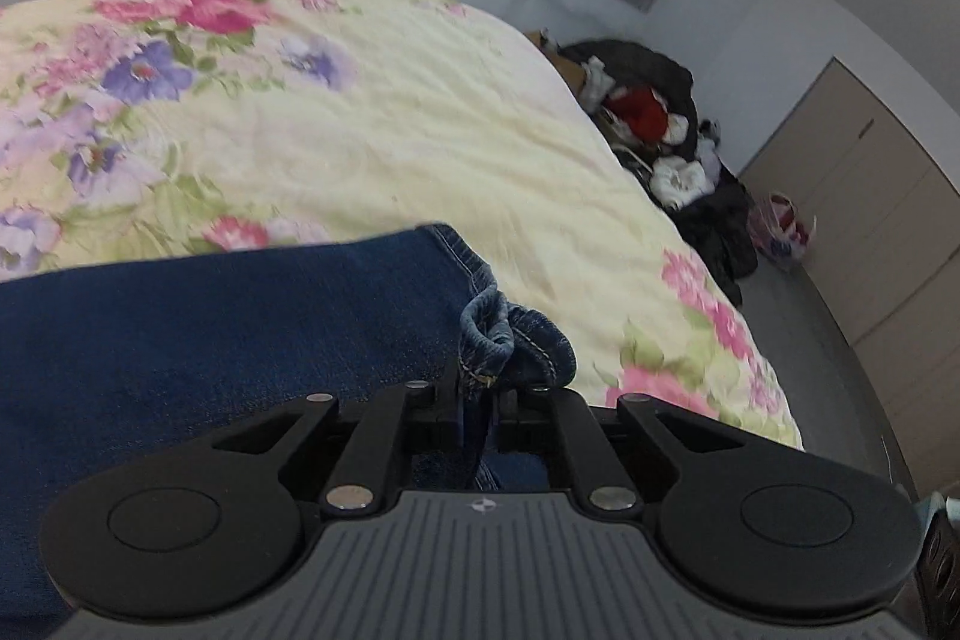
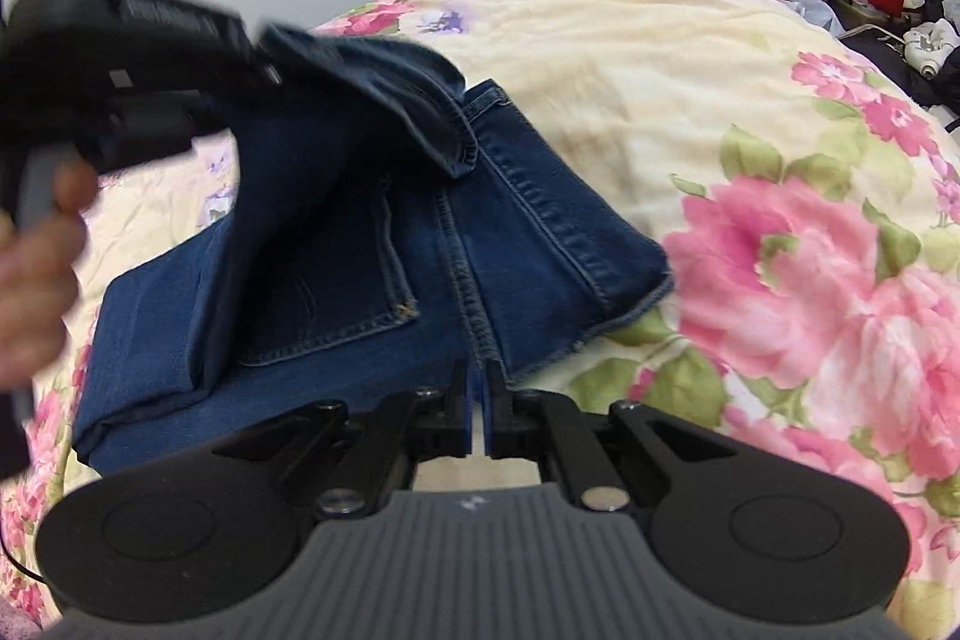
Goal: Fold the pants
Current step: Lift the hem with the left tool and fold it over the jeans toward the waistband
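Denim, dark blue: 1 pair of pants lies on the floral bedspread, already doubled along its length, and the hem end is being carried over toward the waist.

Left tongs are pinched on the bunched hem, with the cloth caught between the narrow jaws; from the right wrist view that same tool hangs blurred above the pile, a hand on its grip. Right tongs are closed tight at the near edge of the pants, on the seam line; they appear to pin that edge, though I cannot tell how much cloth sits between the pads.

To do this fold well, I judge the hem should be laid square on the waistband, edges matched, before letting go. Keep the right side anchored so the lower layer does not drag. Lower the cloth rather than drop it, or the loose flap may curl.

Counted: 1 pair of pants, 2 tongs, 1 hand in view, 1 bed, 1 heap of clothes on the floor beside it.
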`<action>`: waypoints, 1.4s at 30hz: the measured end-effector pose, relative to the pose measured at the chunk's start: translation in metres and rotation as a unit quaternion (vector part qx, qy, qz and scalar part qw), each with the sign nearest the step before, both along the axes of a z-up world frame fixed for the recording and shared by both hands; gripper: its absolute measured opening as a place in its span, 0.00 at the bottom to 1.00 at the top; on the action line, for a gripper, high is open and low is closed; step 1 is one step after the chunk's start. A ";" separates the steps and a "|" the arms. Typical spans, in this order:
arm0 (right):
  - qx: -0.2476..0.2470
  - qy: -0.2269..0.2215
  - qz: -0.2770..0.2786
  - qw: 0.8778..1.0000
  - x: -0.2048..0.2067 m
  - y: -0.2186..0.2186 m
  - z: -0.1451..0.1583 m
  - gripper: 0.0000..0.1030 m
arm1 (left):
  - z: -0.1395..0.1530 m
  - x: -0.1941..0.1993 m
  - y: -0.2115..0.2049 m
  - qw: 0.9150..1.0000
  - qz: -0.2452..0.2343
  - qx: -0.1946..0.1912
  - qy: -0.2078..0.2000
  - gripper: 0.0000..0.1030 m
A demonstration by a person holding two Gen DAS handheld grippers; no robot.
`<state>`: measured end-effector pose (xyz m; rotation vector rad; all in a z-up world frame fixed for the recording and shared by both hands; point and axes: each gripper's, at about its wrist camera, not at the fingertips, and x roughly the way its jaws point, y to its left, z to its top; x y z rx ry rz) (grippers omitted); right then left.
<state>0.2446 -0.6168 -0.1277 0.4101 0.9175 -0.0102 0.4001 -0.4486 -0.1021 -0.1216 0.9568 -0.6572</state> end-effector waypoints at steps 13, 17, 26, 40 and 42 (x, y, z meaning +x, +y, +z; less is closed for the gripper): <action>0.086 -0.018 -0.035 0.995 0.005 -0.008 0.011 0.36 | 0.010 0.002 0.033 0.990 -0.062 -0.097 0.080 0.63; 0.125 -0.026 -0.059 0.990 0.007 -0.015 0.011 0.45 | 0.032 0.006 0.082 0.997 -0.023 -0.064 0.024 0.63; 0.229 -0.020 -0.158 0.960 0.026 -0.037 -0.034 0.45 | 0.019 0.018 0.253 0.991 0.121 0.057 -0.029 0.62; 0.101 -0.056 -0.172 0.978 0.068 0.000 0.021 0.08 | -0.031 -0.022 0.387 0.976 0.214 0.051 0.010 0.52; 0.078 -0.055 -0.158 0.983 0.086 0.014 0.049 0.07 | -0.036 -0.024 0.387 0.976 0.211 0.047 0.018 0.47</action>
